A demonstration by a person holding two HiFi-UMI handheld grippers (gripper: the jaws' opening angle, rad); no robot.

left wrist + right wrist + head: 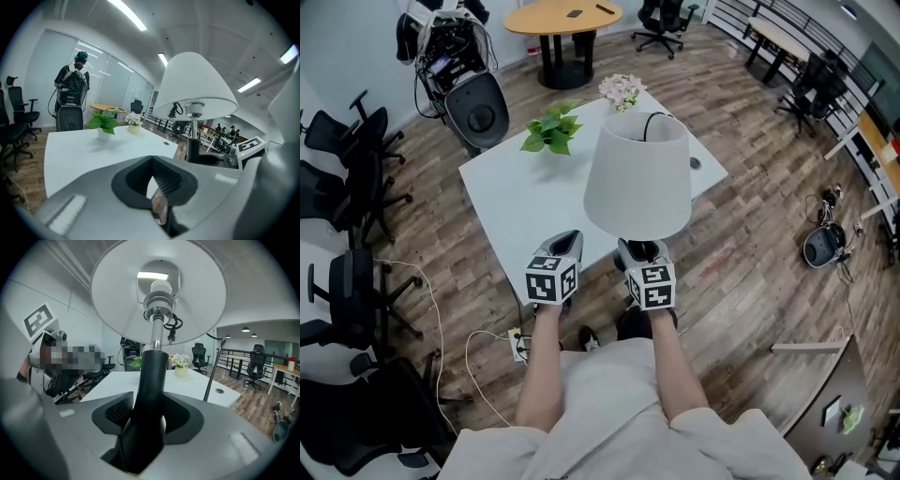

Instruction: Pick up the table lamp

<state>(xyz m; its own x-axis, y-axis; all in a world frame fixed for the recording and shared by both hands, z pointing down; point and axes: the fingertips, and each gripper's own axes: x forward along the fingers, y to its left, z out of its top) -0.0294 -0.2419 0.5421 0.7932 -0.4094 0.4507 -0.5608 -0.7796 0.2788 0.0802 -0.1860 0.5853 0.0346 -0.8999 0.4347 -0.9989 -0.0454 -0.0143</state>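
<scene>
The table lamp has a white shade [639,178] and a black stem [151,376]. It hangs above the near edge of the white table [520,202]. My right gripper [643,251] is shut on the stem low down, and the stem fills the space between its jaws [147,414]. The bulb and socket show inside the shade [159,289] from below. My left gripper [565,246] hovers just left of the lamp with its jaws together and nothing in them [152,177]. From the left gripper view the lamp [194,89] stands to the right, off the tabletop.
A green potted plant [551,129] and a pot of pale flowers [622,89] stand at the table's far side. Office chairs [347,169] line the left. A black machine [473,103] and a round wooden table [562,17] stand behind. Cables and a power strip [520,345] lie on the floor.
</scene>
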